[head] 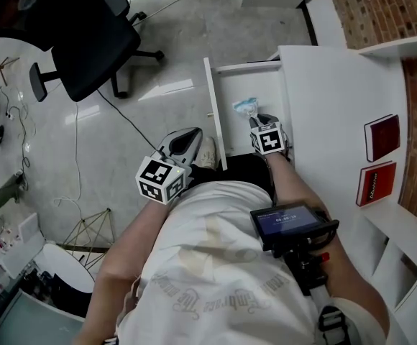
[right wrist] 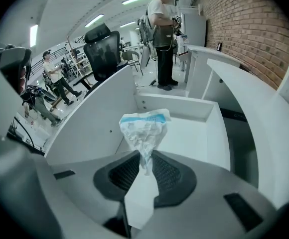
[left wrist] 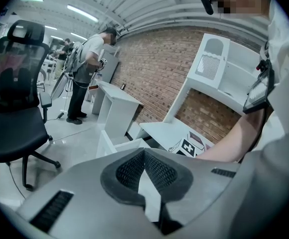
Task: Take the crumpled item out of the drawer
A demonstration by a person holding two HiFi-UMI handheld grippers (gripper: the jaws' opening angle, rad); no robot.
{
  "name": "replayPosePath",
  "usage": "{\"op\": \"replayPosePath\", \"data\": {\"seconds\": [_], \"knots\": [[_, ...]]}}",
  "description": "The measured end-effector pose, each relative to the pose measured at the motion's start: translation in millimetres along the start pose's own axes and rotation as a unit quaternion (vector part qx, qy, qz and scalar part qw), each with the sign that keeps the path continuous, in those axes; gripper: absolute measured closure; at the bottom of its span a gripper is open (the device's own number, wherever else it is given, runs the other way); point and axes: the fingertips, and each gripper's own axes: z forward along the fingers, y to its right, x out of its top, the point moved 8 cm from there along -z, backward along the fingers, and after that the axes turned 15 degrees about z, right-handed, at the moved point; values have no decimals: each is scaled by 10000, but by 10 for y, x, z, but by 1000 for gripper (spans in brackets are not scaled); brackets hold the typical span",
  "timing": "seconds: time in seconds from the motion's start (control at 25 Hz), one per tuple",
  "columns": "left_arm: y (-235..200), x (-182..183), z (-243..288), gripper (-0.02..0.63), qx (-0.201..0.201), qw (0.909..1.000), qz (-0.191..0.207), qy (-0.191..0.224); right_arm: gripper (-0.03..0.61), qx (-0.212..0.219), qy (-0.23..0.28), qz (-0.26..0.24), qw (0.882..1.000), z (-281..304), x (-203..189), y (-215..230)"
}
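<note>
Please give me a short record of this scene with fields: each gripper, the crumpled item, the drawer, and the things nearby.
left gripper: jaws together, nothing between them, held to the side of the drawer
right gripper: shut on the crumpled item
crumpled item: white with a blue edge, pinched by its lower tip, over the drawer
drawer: white, pulled open
nearby: black office chair; two red books on a white shelf
</note>
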Motion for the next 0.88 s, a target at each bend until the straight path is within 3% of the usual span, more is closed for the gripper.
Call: {"op": "replayPosePath", "data": {"seconds": [0.88], "knots": [[-40,179,-59,594,-279,9983,461,225,483,137,937,247,9952,-508,125,-236]]}}
